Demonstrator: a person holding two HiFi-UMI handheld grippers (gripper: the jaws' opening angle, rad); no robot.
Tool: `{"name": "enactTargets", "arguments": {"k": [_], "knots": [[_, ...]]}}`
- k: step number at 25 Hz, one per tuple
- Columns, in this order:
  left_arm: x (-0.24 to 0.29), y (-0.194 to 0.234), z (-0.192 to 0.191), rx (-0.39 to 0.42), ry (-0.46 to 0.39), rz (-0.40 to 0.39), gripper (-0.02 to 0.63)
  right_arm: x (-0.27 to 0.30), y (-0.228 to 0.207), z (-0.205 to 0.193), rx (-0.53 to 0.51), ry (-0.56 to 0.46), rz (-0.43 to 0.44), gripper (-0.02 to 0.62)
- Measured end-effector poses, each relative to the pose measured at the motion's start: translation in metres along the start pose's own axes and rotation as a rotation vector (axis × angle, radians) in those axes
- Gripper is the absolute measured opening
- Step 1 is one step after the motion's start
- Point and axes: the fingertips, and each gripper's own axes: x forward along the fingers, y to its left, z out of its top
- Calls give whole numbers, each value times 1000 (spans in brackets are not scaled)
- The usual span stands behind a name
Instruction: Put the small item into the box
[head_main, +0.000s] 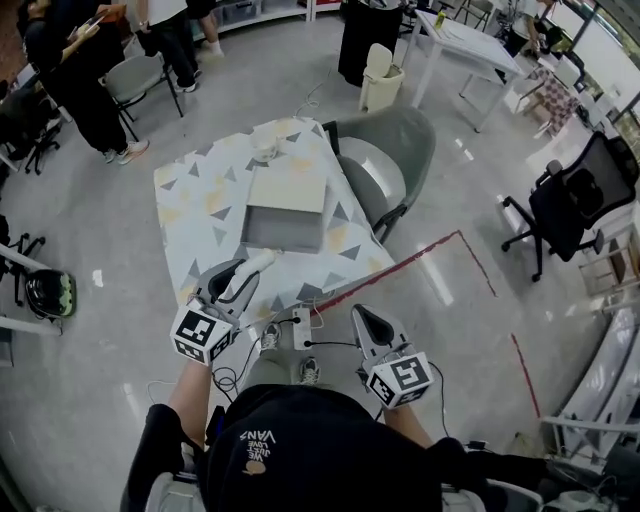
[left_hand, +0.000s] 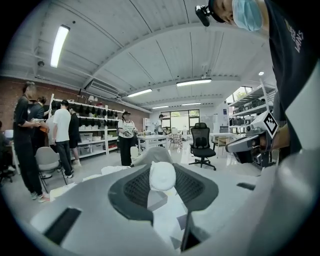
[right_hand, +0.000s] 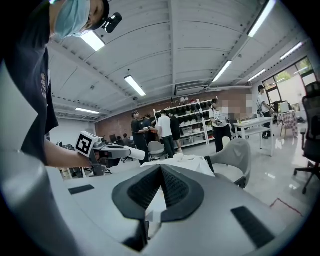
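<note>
Head view shows an open grey box (head_main: 283, 228) lying on a table (head_main: 190, 200) covered in a cloth printed with triangles. The left gripper (head_main: 238, 278) sits just off the box's near-left corner, pointing toward it. Its jaws stand fairly wide and are clamped on the small item (head_main: 256, 266), a pale, rounded piece. The item's free end reaches close to the box's near edge but is not inside the box. Left gripper view confirms the hold, with the white piece sitting between the two dark ribbed pads.

The right gripper (head_main: 365, 318) is off the box's near-right corner, well apart from it and past the table's edge. Right gripper view shows its jaws pressed together with nothing between them.

Beyond the box's far side, a small white object (head_main: 265, 148) rests on the cloth. A grey chair (head_main: 395, 155) stands to the right of the box, beside the table.
</note>
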Motion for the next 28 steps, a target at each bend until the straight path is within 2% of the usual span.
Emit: {"name": "enactTargets", "arguments": {"k": [15, 20, 28], "knots": [[134, 49, -32, 60, 107, -312, 135, 43, -27, 5, 92, 5, -230, 0], [170, 58, -49, 51, 136, -374, 135, 51, -33, 3, 121, 9, -299, 0], [216, 63, -86, 73, 236, -460, 135, 56, -40, -6, 155, 21, -407, 0]]}}
